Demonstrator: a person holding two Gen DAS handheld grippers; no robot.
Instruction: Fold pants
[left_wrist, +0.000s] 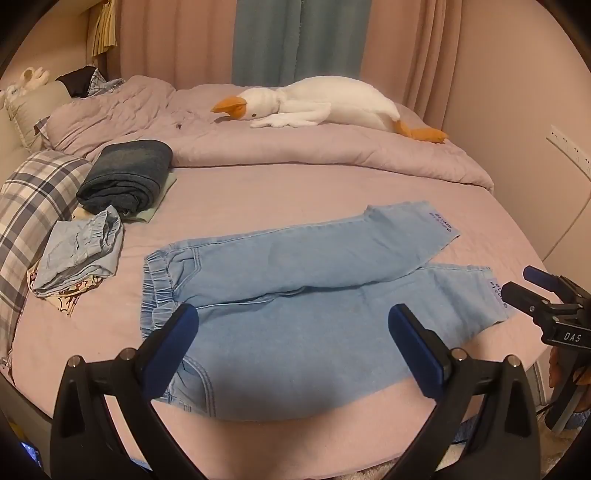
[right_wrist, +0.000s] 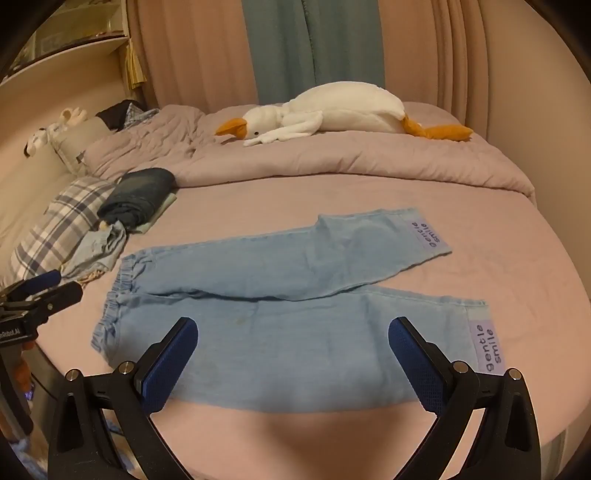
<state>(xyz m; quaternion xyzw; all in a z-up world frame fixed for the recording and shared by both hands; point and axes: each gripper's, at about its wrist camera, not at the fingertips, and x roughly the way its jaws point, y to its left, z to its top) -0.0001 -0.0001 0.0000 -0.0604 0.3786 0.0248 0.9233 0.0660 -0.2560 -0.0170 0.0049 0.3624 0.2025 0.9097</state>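
Observation:
Light blue denim pants (left_wrist: 295, 280) (right_wrist: 295, 302) lie flat on the pink bed sheet, elastic waistband to the left, both legs running right and spread apart at the cuffs. Each cuff carries a label reading "gentle smile" (right_wrist: 489, 347). My left gripper (left_wrist: 293, 325) hovers open over the near leg by the waistband, holding nothing. My right gripper (right_wrist: 293, 338) is open above the near leg, nearer the cuff, also holding nothing. In the left wrist view, the right gripper (left_wrist: 524, 282) shows at the right edge. The left gripper (right_wrist: 55, 284) shows at the left edge of the right wrist view.
A rolled dark denim garment (left_wrist: 127, 175) and a crumpled light blue garment (left_wrist: 83, 254) lie at the left beside a plaid pillow (left_wrist: 33, 206). A white plush goose (left_wrist: 325, 105) rests on the bunched quilt (left_wrist: 295, 147) at the back. The bed's front edge is close to me.

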